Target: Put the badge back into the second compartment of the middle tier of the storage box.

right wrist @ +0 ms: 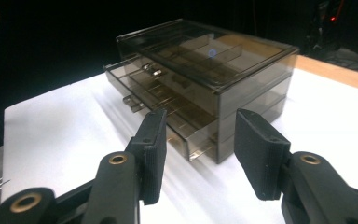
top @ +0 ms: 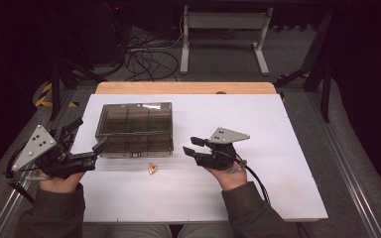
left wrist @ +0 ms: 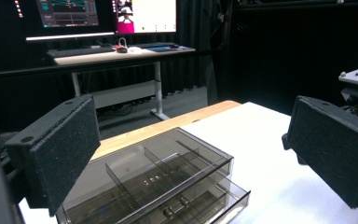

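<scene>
While both grippers hang off the box's front face, the box (top: 135, 130) sits in the centre-left of the high view, a smoked clear case of drawers on the white table (top: 278, 163), its long side running left to right across the frame. The left gripper (top: 92, 148) is at lower left, its jaws spread wide, their tips just beside the box's lower-left corner. In the left gripper view the box (left wrist: 158, 182) lies low and central between the two pads, with a bottom drawer (left wrist: 205, 205) pulled a little way out toward the lower right. The right gripper (top: 193, 146) is right of centre in the high view, jaws parted, pointing left at the box's right end but clearly apart from it. In its own view, the box (right wrist: 205, 79) fills the upper middle and the drawer (right wrist: 168, 116) juts toward the lower left, its near corner in line with the gap between the pads.

A small tan thing (top: 152, 169) lies on the table below the box, between the two hands; I cannot tell what it is.

By my judgement the left gripper is nearer the box, while the right faces the open drawer's end. The drawer slides toward the bottom of the high view, across the box's long axis, so any pull or push must follow that line.
</scene>
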Demonstrator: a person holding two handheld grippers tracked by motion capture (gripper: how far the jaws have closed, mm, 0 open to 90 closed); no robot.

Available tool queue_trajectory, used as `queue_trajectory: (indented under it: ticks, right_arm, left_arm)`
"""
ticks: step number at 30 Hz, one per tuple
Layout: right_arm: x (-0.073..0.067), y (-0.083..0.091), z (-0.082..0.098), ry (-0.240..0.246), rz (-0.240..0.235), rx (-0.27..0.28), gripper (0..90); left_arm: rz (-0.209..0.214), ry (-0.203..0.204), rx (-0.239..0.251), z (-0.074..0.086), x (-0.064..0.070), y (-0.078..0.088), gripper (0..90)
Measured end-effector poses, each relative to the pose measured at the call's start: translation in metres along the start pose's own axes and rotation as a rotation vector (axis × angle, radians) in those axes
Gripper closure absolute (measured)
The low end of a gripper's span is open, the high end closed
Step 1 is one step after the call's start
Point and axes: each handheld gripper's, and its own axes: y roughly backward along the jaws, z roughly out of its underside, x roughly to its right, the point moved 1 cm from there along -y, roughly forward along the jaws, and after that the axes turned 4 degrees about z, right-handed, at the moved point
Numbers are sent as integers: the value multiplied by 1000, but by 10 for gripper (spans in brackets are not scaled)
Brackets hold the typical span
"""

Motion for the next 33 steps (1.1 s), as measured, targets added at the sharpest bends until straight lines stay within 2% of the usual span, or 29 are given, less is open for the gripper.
queue_trajectory:
  ticks: [11, 23, 33]
  right_arm:
    - [-14, -24, 8, -29, -70, -87, 603]
    - [-24, -41, 17, -35, -113, -129, 631]
    - [-38, -65, 30, -34, -156, -189, 654]
  left_arm:
    - [0, 4, -3, 1, 0, 0, 32]
    - [0, 6, -2, 1, -1, -1, 32]
    - [1, 3, -9, 2, -1, -2, 32]
